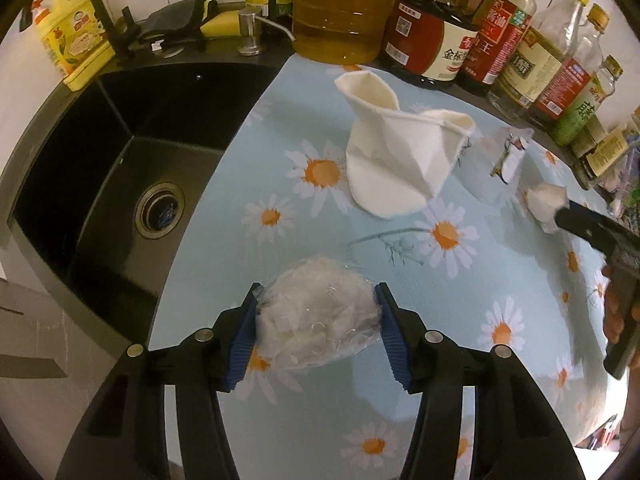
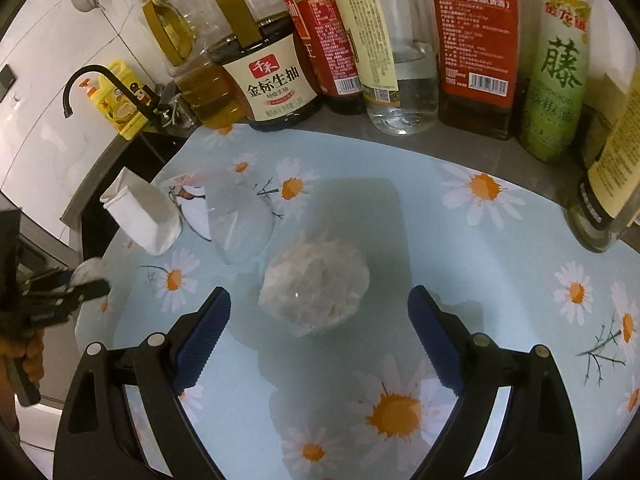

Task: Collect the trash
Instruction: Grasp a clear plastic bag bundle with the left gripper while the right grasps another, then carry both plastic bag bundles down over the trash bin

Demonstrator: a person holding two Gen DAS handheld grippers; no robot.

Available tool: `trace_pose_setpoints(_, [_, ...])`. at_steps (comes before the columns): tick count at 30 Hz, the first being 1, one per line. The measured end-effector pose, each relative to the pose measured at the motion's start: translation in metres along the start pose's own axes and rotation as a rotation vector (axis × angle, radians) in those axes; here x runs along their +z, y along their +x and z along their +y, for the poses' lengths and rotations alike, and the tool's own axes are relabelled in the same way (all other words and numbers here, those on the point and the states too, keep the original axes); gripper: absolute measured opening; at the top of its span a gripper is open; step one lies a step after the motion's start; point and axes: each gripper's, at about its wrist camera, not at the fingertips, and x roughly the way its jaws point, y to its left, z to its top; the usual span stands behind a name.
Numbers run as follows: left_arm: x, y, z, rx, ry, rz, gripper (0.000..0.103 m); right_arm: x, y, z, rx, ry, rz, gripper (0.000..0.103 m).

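My left gripper point(image 1: 318, 300) is shut on a crumpled wad of clear plastic and tissue point(image 1: 316, 316), held over the daisy-print mat point(image 1: 400, 360). In the right wrist view it shows at the far left point(image 2: 90, 280) with the wad point(image 2: 86, 270) in it. My right gripper point(image 2: 320, 308) is open, its fingers either side of a second crumpled white wad point(image 2: 314, 290) lying on the mat point(image 2: 480, 280); whether they touch it I cannot tell. In the left wrist view the right gripper point(image 1: 560, 212) sits by that wad point(image 1: 546, 204). A folded white paper pouch point(image 1: 394, 148) point(image 2: 140, 216) stands mid-mat. A clear wrapper point(image 2: 240, 224) lies beside it.
A black sink point(image 1: 120, 184) with a drain lies left of the mat, a black faucet point(image 1: 92, 4) and yellow detergent bottle point(image 1: 72, 40) behind it. Oil, soy sauce and vinegar bottles point(image 2: 272, 80) line the back edge. A small printed wrapper point(image 1: 512, 152) lies near them.
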Motion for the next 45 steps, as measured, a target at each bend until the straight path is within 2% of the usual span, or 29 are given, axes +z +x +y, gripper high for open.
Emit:
trace_pose_setpoints(5, [-0.014,-0.01,0.001,-0.017,-0.029,-0.004,0.053,0.002,0.012,0.003,-0.01,-0.028,0.015,0.086])
trace_pose_setpoints(6, [-0.015,-0.011,0.002,-0.019,-0.032,-0.003,0.053,0.002,0.012,0.004,-0.019,-0.035,0.009,0.082])
trace_pose_setpoints(10, [-0.021,-0.014,0.003,-0.024,-0.04,-0.001,0.053,0.003,0.012,0.004,-0.043,-0.037,0.007,0.056])
trace_pose_setpoints(26, [-0.03,-0.026,0.011,-0.079,0.0,-0.024,0.053,-0.009,-0.014,0.025,-0.064,-0.011,-0.028,0.055])
trace_pose_setpoints(35, [-0.043,-0.034,0.018,-0.166,0.082,-0.032,0.053,-0.046,-0.042,0.06,-0.123,0.037,-0.048,0.055])
trace_pose_setpoints(45, [-0.064,-0.049,0.033,-0.251,0.18,-0.041,0.053,-0.086,-0.063,0.115,-0.142,0.081,-0.063,0.055])
